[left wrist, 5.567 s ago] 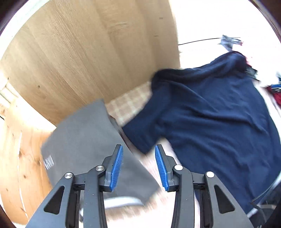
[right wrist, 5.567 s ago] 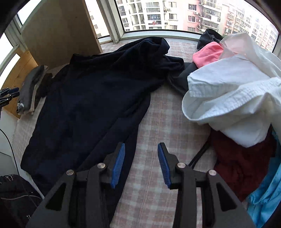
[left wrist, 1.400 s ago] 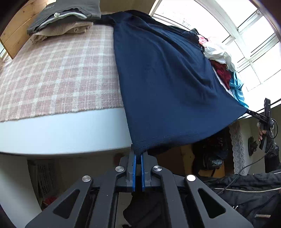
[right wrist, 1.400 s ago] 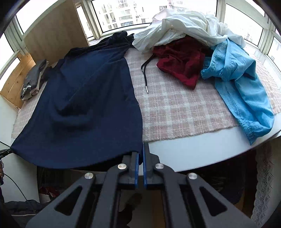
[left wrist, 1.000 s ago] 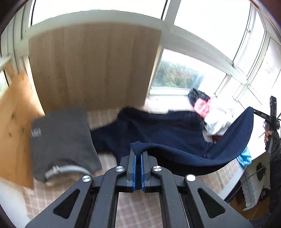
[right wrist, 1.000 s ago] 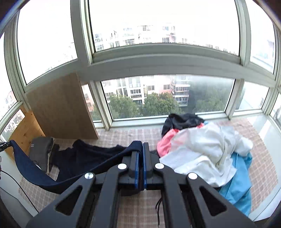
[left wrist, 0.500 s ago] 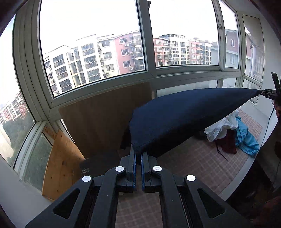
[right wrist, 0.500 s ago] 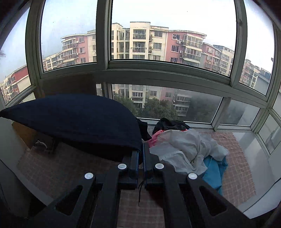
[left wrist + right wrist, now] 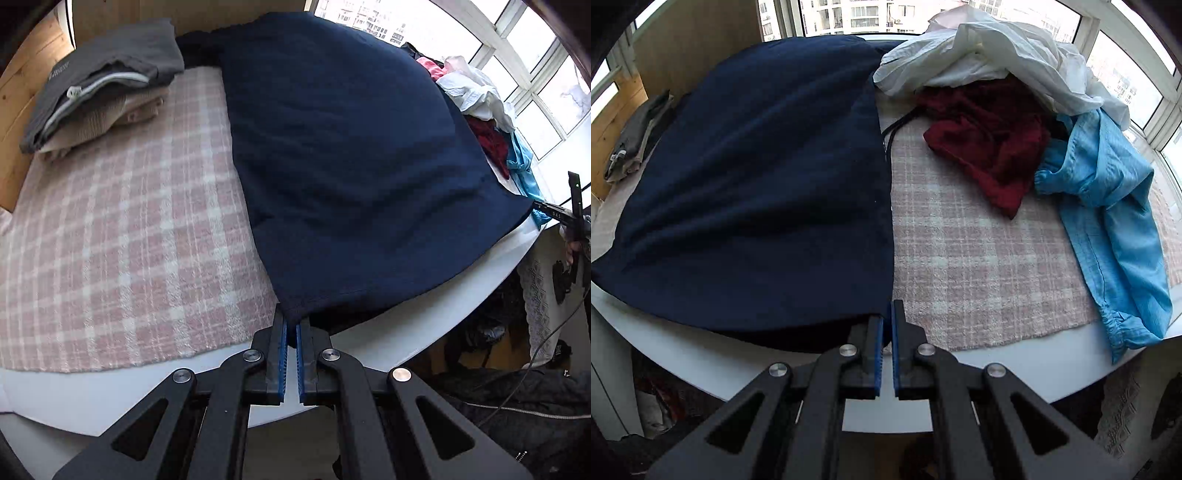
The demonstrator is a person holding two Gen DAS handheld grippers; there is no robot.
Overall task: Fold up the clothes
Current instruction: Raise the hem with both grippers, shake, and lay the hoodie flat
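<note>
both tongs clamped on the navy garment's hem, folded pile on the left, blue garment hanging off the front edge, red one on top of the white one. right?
Not the last part: the white garment lies on top of the red garment, as the right wrist view shows. Both the left tongs and right tongs are clamped on the navy garment.

A white table (image 9: 388, 343) carries a pink plaid cloth (image 9: 122, 236). On the cloth lie a spread navy garment (image 9: 351, 155), a folded grey-and-beige stack (image 9: 103, 88), and a heap of white (image 9: 990, 51), dark red (image 9: 990, 136) and light blue clothes (image 9: 1115, 221).
</note>
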